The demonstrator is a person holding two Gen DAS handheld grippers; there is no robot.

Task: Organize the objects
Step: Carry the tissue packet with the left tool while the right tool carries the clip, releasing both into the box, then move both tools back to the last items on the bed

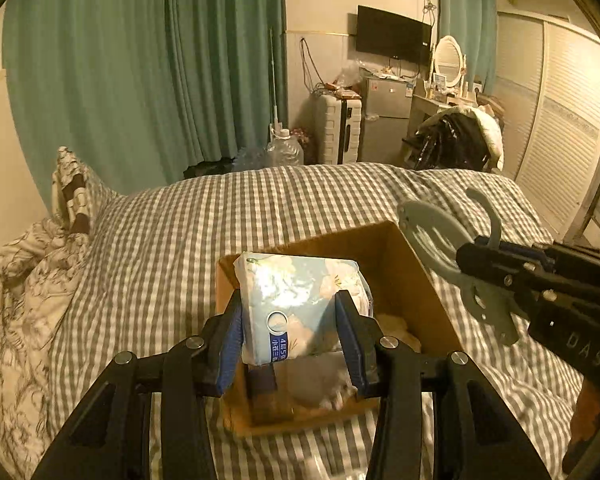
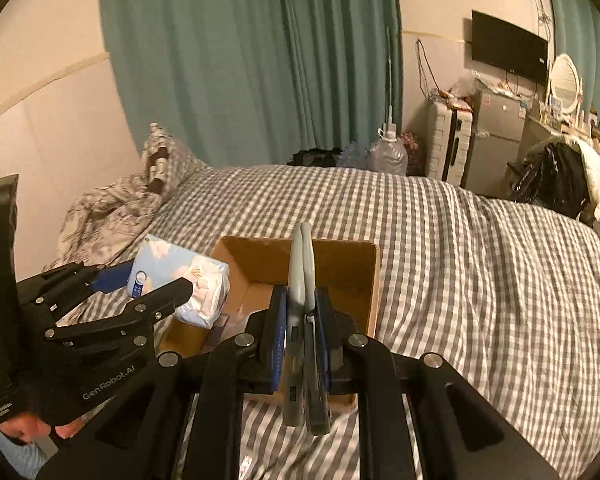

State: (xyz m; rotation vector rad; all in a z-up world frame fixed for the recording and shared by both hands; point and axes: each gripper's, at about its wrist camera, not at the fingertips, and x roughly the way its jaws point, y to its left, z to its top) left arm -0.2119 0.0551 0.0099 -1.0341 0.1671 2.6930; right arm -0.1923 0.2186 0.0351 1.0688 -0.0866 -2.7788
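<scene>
Tissue pack [image 1: 300, 304], clamped in my left gripper [image 1: 292, 336], hangs over the cardboard box [image 1: 412, 276] on the checked bed [image 1: 220, 208]; my right gripper [image 2: 302, 320] pinches a grey clamp tool [image 2: 302, 272] above that box.

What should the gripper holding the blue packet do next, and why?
Probably lower it a little and let go. The left hand-held gripper is shut on the blue packet, held right above the open cardboard box, with room below.
</scene>
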